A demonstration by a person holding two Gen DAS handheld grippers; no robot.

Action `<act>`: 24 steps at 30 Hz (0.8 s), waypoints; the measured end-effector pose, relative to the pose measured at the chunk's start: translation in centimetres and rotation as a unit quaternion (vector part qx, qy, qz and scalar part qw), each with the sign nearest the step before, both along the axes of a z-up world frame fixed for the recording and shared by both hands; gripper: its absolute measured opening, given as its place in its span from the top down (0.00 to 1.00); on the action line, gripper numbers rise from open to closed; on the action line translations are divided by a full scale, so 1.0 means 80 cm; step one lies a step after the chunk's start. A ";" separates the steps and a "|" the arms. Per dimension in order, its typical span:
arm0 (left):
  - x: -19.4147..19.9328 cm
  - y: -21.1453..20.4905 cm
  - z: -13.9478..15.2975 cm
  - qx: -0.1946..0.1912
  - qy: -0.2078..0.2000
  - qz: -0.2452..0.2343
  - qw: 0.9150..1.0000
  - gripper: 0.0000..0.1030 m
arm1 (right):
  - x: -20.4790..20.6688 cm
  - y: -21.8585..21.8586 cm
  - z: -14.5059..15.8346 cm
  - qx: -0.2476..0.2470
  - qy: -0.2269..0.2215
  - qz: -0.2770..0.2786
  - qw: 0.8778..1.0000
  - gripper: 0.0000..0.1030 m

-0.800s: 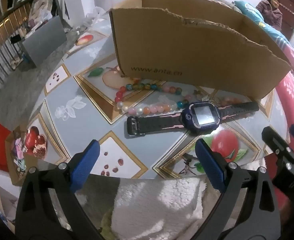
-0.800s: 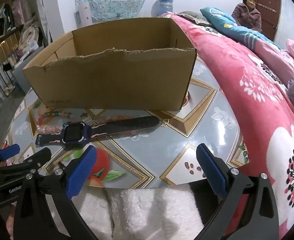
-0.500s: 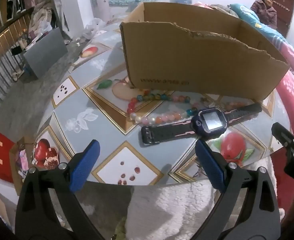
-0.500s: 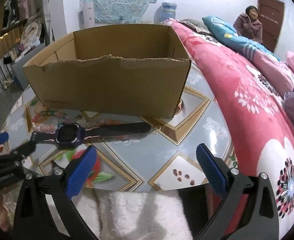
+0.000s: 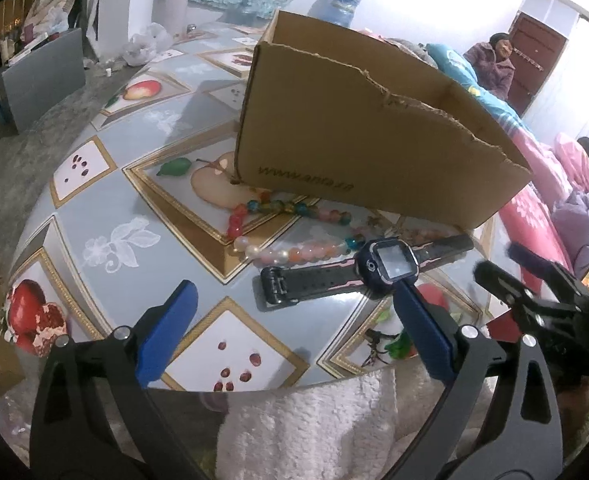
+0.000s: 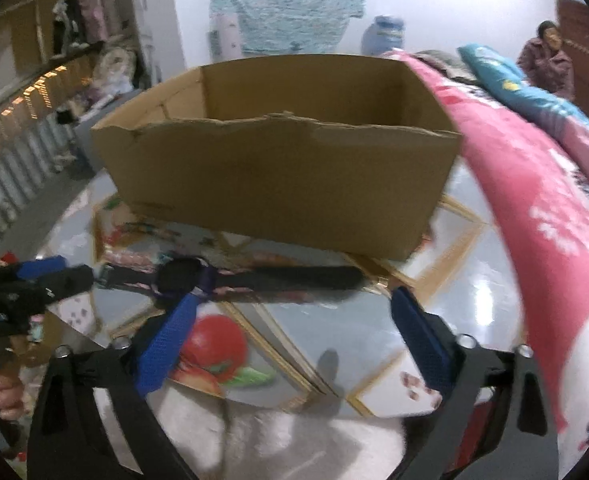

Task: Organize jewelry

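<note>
a smartwatch [image 5: 388,266] w/ a dark strap is seen lying flat on the table [image 5: 94,216], near the table's front edge, strap stretched roughly along that edge. just behind it a string of coloured beads [image 5: 282,232] is laid on the tabletop, its far loop touching or running slightly under the front wall of a cardboard box [image 5: 374,148]; which of the two can't be told. the box is stood open-topped toward the middle of the table, its front rim torn and jagged. the left gripper [image 5: 294,324] is held over the front edge w/ both blue pads spread wide & nothing between them; its right pad is seen just in front of the watch face, contact not clear. the right gripper [image 6: 294,328] is likewise held wide apart & empty, over the front edge further toward the table's right side; in its blurred view the watch [image 6: 182,276] is probably just beyond its left pad. a pink floral quilt [image 6: 554,240] is seen along the table's right edge, & a white fluffy fabric [image 5: 314,432] is seen below the front edge.
</note>
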State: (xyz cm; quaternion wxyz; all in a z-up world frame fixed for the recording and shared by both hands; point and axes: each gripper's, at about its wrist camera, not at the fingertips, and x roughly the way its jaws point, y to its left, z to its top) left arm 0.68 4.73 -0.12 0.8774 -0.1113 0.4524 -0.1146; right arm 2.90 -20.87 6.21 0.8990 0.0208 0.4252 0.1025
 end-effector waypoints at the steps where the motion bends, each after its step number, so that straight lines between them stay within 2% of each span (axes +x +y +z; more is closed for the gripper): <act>1: 0.000 0.003 -0.001 -0.011 0.012 -0.001 1.000 0.08 | 0.005 0.003 -0.001 0.009 0.001 0.008 1.000 0.26; 2: 0.001 0.003 -0.002 -0.018 0.015 -0.006 1.000 0.08 | 0.010 0.007 -0.002 0.022 0.003 0.018 1.000 0.30; 3: 0.002 0.003 -0.003 -0.020 0.015 -0.007 1.000 0.08 | 0.014 0.011 -0.004 0.033 0.006 0.026 0.999 0.38; 5: 0.007 0.001 -0.006 -0.021 0.017 -0.013 1.000 0.08 | 0.023 0.020 -0.008 0.051 0.014 0.043 0.998 0.45; 7: 0.011 -0.003 -0.007 -0.019 0.006 -0.020 1.000 0.12 | 0.029 0.029 -0.013 0.063 0.023 0.062 0.996 0.57; 9: 0.018 -0.004 -0.012 -0.022 0.017 -0.025 0.999 0.27 | 0.032 0.038 -0.017 0.074 0.028 0.077 0.994 0.63; 12: 0.027 0.000 -0.022 -0.039 0.037 -0.020 0.998 0.34 | 0.034 0.048 -0.024 0.075 0.034 0.090 0.993 0.70; 17: 0.032 0.002 -0.025 -0.069 0.035 -0.030 0.997 0.35 | 0.034 0.055 -0.037 0.073 0.046 0.100 0.991 0.74; 20: 0.035 0.010 -0.025 -0.123 0.038 -0.037 0.991 0.40 | 0.034 0.054 -0.037 0.077 0.046 0.099 0.991 0.74; 23: 0.034 0.016 -0.023 -0.190 0.036 -0.045 0.980 0.43 | 0.036 0.050 -0.038 0.085 0.049 0.099 0.990 0.74; 24: 0.032 0.015 -0.021 -0.192 0.033 -0.045 0.980 0.43 | 0.036 0.050 -0.039 0.086 0.049 0.099 0.990 0.74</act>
